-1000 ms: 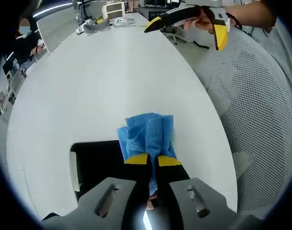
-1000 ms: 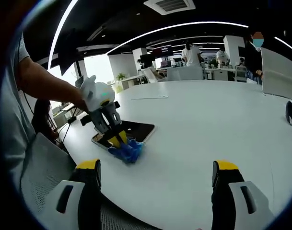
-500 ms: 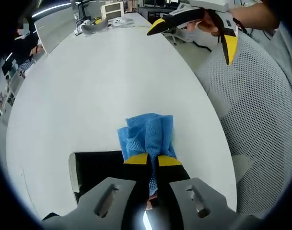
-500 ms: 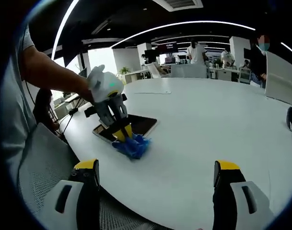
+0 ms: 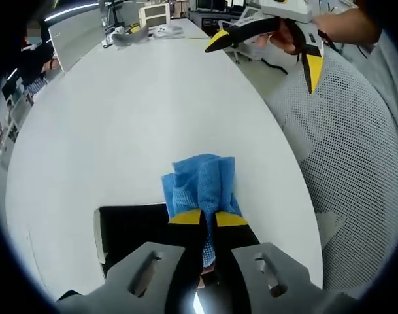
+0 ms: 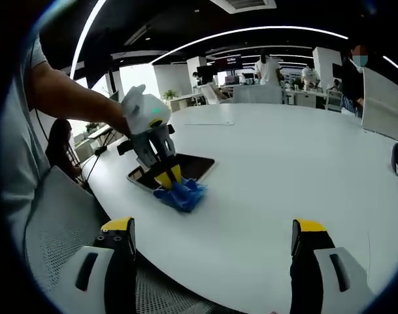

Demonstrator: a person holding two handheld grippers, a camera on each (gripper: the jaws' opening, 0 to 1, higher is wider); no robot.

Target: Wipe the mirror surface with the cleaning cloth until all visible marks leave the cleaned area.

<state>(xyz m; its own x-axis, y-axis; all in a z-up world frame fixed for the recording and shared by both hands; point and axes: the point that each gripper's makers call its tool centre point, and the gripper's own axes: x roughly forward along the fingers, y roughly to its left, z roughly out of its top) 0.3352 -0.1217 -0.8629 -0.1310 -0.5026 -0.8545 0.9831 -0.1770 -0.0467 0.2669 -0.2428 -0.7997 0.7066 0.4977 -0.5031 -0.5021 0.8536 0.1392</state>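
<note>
- left gripper (image 5: 208, 218) pinches the blue cloth (image 5: 201, 185): soft, light, best held bunched.
- mirror (image 5: 134, 230) looks flat, slick, likely fragile.
- right gripper (image 6: 212, 241) hovers, jaws spread.

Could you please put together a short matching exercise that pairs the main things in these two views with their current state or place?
Things:
1. left claw
2. right claw
3. mirror
4. blue cloth

States or places:
A. open, holding nothing, above the table edge
B. lying flat on the white table
C. shut on the cloth
D. bunched partly on the mirror's edge, partly on the table

Pairs: 1-C, 2-A, 3-B, 4-D
</note>
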